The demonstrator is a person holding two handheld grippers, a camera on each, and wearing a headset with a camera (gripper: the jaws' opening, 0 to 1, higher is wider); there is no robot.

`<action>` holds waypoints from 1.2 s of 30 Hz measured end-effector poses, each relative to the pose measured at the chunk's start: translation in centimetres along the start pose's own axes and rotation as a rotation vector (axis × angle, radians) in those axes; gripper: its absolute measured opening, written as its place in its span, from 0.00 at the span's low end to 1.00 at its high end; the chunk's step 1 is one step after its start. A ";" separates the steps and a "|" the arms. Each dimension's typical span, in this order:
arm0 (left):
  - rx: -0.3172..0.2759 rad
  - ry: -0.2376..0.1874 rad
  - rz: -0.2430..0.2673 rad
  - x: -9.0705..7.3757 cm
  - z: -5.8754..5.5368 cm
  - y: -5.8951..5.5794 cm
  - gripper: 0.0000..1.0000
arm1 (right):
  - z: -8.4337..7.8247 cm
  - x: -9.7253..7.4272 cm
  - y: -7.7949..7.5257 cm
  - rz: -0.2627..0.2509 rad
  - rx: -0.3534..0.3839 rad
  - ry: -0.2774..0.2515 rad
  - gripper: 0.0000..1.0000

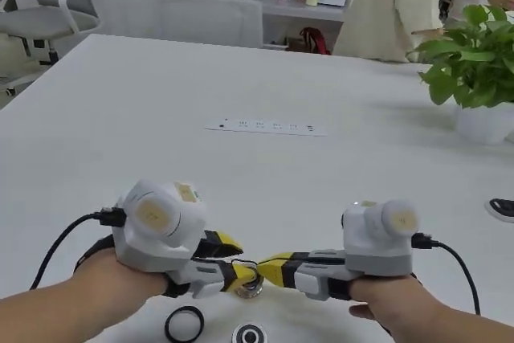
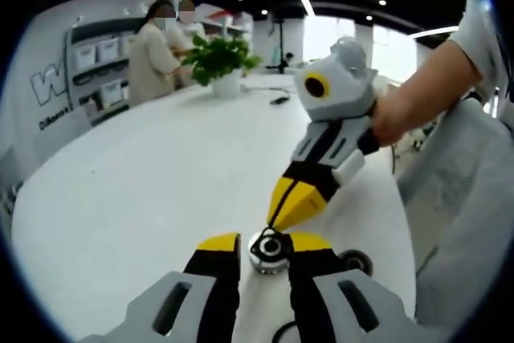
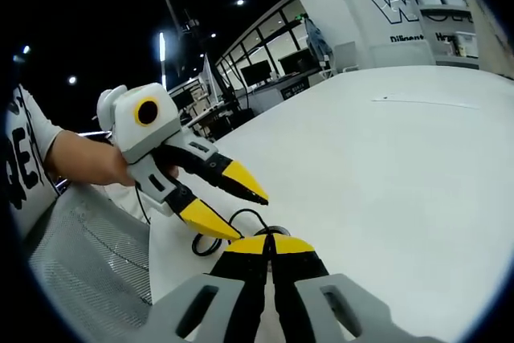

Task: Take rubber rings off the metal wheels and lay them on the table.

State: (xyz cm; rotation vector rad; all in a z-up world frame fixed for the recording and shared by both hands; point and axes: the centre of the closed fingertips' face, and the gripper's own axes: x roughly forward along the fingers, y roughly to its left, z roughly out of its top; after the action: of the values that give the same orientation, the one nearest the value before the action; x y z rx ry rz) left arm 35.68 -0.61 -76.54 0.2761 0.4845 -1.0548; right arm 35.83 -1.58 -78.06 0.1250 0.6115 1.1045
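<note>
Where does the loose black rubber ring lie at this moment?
In the head view the rubber ring lies flat on the table at the bottom edge, nearer the person than the left gripper, with a wheel to its right.

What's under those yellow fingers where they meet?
A metal wheel on the white table. The fingers of the right gripper cover part of its rim.

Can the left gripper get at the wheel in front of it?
Probably yes: the left gripper has its jaws open either side of the wheel; the right gripper sits at its far side.
</note>
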 end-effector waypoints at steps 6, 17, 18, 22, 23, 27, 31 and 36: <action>0.001 -0.025 -0.001 -1.2 0.4 0.0 0.27 | 0.2 0.0 0.1 0.006 0.003 -0.007 0.00; -0.008 -0.079 0.017 -3.4 1.1 0.6 0.36 | 0.5 0.1 0.6 0.024 0.004 -0.018 0.00; -0.008 -0.082 0.018 -3.6 1.1 0.6 0.37 | 0.6 0.2 0.6 0.025 0.003 -0.019 0.00; -0.011 -0.096 0.022 -4.4 1.3 0.6 0.40 | 0.7 0.2 1.0 0.033 0.000 -0.020 0.00; -0.012 -0.099 0.026 -4.6 1.3 0.6 0.41 | 0.7 0.2 1.1 0.035 0.000 -0.021 0.00; -0.020 -0.115 0.034 -5.5 1.3 0.7 0.44 | 0.9 0.2 1.4 0.043 -0.001 -0.024 0.00; -0.017 -0.121 0.039 -6.4 1.2 0.7 0.48 | 1.0 0.3 1.7 0.051 -0.004 -0.023 0.00; -0.019 -0.128 0.047 -7.2 1.1 0.7 0.53 | 1.3 0.4 2.1 0.063 -0.005 -0.028 0.00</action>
State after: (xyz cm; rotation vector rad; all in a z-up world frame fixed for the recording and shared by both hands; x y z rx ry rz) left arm 33.71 4.73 -71.96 0.2011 0.3711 -1.0150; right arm 34.98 -0.04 -76.32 0.1555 0.5831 1.1631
